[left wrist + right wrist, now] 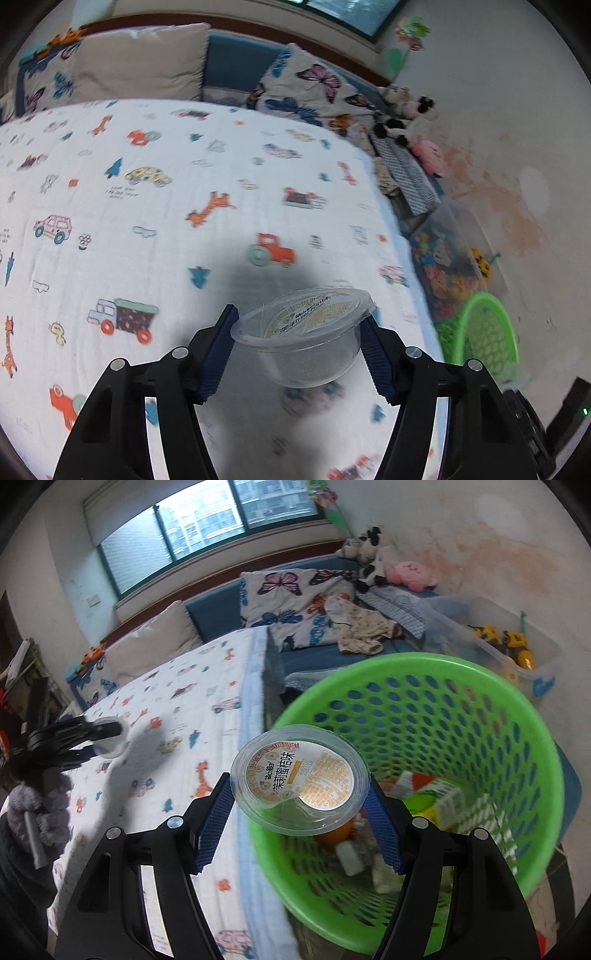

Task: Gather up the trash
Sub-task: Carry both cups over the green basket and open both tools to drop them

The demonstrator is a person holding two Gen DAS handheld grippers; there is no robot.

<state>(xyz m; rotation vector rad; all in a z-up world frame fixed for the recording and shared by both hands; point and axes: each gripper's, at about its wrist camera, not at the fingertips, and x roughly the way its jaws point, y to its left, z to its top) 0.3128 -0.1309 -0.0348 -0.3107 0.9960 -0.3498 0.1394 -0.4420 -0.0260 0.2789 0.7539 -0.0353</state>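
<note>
A clear plastic cup with a printed foil lid (301,781) sits clamped between the blue pads of the right tongs (300,818), held over the near rim of a green mesh basket (517,716) already holding trash. The left tongs (301,349) grip a second, similar cup (304,338) above the patterned bed sheet (147,166), well short of the basket. The step in hand appears to be dropping: the right tongs need to reach further over the opening, then spread.
</note>
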